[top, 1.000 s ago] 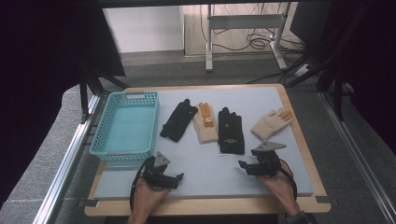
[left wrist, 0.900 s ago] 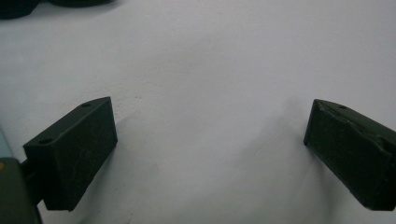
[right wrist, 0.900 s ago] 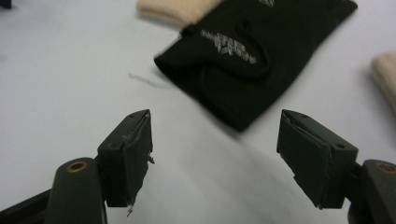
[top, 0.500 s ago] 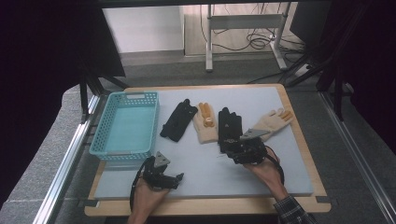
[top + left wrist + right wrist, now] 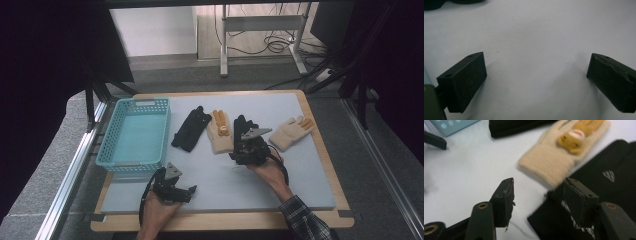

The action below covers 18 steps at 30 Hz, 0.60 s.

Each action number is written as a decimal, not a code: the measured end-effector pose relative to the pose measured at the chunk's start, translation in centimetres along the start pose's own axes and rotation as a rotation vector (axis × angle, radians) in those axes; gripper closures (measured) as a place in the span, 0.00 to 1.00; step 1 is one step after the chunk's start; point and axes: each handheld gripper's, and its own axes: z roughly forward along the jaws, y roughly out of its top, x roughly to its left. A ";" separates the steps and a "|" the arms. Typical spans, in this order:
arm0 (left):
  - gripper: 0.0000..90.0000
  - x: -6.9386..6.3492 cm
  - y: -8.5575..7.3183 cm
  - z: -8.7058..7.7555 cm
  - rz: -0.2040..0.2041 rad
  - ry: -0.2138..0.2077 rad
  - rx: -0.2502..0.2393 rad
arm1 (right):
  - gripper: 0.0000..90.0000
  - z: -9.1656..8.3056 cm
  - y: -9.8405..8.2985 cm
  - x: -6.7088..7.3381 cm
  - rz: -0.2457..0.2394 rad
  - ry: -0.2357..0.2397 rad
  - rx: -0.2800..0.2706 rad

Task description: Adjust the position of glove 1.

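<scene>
Your right gripper is where the risk sits: its jaws have just been closing and stand partly open, straddling the near cuff corner of the black glove. One pad is over the bare mat and the other is on or just above the black fabric, and nothing is pinched yet. From the high view, the same gripper rests over that glove's cuff end, between the cream glove with the bear patch and the other cream glove. If you clamp now, you may catch only a thin edge of the cuff, and the glove could slide out as you lift. The cream cuff lies just beside the jaw line, so a slight drift that way could snag it too and drag both across the mat. Your left gripper waits at the near edge, jaws spread wide over bare mat and gripping nothing. Farther off, a second black glove lies beside the blue basket, which looks like the likely drop point. Carrying a loosely held glove that far could shed it on the way.
</scene>
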 end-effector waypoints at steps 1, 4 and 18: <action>0.03 0.0 0.0 0.0 0.000 0.000 0.000 | 0.48 0.3 0.3 0.1 -0.002 0.000 0.002; 0.03 0.0 0.0 0.0 0.000 0.000 0.000 | 0.51 1.3 1.3 0.3 -0.012 0.005 0.009; 0.03 0.0 0.0 0.0 -0.001 -0.001 -0.003 | 0.70 6.3 6.6 0.2 -0.007 0.015 -0.006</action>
